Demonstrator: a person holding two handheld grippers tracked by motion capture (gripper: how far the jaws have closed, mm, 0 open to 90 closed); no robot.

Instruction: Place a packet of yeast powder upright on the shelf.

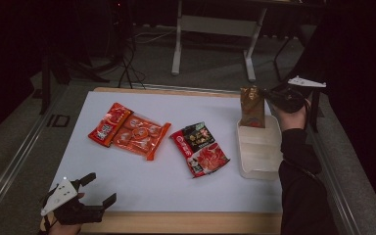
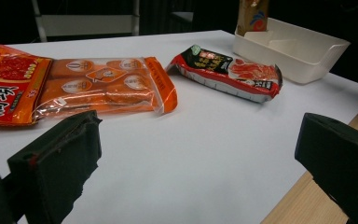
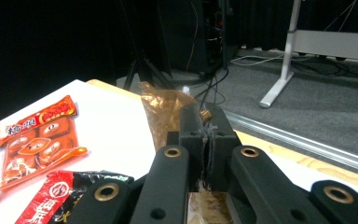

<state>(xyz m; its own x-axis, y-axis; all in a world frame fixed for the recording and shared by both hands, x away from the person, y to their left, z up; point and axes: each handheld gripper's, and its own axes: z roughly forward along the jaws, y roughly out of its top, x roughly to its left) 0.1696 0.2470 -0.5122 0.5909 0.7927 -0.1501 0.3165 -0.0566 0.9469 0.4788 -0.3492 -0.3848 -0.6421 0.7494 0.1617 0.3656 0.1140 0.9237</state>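
Observation:
My right gripper (image 1: 266, 93) is shut on the top edge of a brown-gold snack bag (image 1: 251, 106), which hangs upright over the far end of a white plastic bin (image 1: 259, 159). In the right gripper view its jaws (image 3: 205, 126) pinch the crinkled bag (image 3: 163, 109). My left gripper (image 1: 100, 188) rests open at the table's near left corner, nothing between its fingers (image 2: 60, 161). On the white sheet lie an orange pack of small cakes (image 1: 139, 136), a red packet (image 1: 108, 123) beside it and a red-and-black packet (image 1: 199, 148) in the middle.
The white sheet (image 1: 176, 186) covers a wooden table with its edge bare at the front (image 1: 186, 223). A metal rail (image 1: 14, 156) runs along the left. A desk frame with white legs (image 1: 177, 44) stands on the floor behind.

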